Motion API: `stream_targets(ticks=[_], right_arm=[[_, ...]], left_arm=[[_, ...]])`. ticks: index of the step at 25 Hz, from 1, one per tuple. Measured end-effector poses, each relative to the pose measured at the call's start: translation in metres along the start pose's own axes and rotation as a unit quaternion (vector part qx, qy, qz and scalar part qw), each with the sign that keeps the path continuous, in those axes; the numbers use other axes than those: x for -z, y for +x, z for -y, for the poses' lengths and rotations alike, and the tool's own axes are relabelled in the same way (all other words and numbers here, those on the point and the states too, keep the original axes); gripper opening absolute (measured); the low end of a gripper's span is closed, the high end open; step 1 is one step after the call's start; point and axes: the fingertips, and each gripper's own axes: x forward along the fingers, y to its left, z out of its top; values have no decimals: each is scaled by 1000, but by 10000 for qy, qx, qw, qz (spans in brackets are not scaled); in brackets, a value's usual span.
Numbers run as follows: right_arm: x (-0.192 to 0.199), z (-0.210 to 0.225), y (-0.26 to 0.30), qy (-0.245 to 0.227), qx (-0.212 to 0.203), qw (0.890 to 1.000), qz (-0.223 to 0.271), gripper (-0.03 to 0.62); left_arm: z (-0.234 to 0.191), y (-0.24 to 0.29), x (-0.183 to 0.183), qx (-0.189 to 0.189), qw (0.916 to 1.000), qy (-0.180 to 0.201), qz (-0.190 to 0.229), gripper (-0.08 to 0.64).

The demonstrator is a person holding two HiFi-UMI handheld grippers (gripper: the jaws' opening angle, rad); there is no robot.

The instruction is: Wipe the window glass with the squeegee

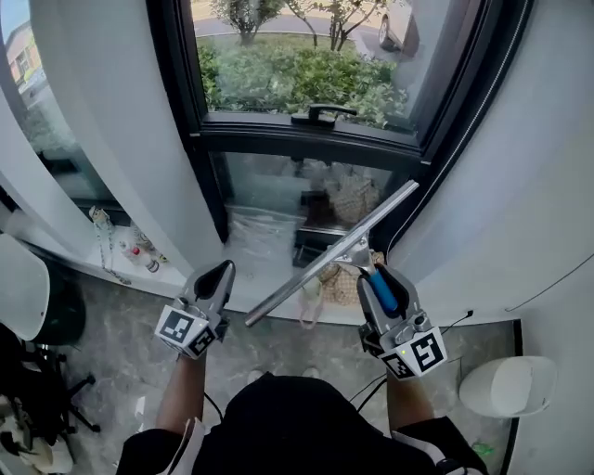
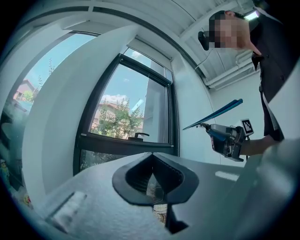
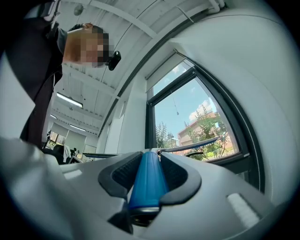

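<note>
Squeegee (image 1: 331, 253) clamped by its blue handle (image 3: 149, 180) in the right tongs (image 1: 373, 275), slanting across the lower window glass (image 1: 264, 190) (contact unclear, seemingly just off the pane). Left tongs (image 1: 221, 272) pinched together, empty, near its low end.

Green shrubs (image 1: 297, 79) are seen outdoors, with part of a parked car (image 1: 401, 23) above them at the upper right. A black handle (image 1: 320, 113) is mounted horizontally on the dark frame rail (image 1: 269, 139). Below the rail, a woven bag (image 1: 353, 199) is placed beside a dark box (image 1: 316, 249). Small bottles (image 1: 141, 255) are stood on the white ledge (image 1: 83, 252) at the left. A white round container (image 1: 506, 385) is located at the right, on the grey marbled floor (image 1: 121, 334). Strip lights (image 3: 69, 99) are fitted to the ceiling.
</note>
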Motion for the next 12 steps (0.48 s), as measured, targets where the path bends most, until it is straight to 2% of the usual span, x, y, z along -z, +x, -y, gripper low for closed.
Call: stream_targets(ticks=[5,12], right_arm=[[5,-19,9,75,-111,9999,-37,132],[6,-28,16,75,-383,9992,-53,132]], left_arm=[[-2,-2,8,167,9997,-177,-40,2],[-9,-1,4,239,9996,-171,7,2]])
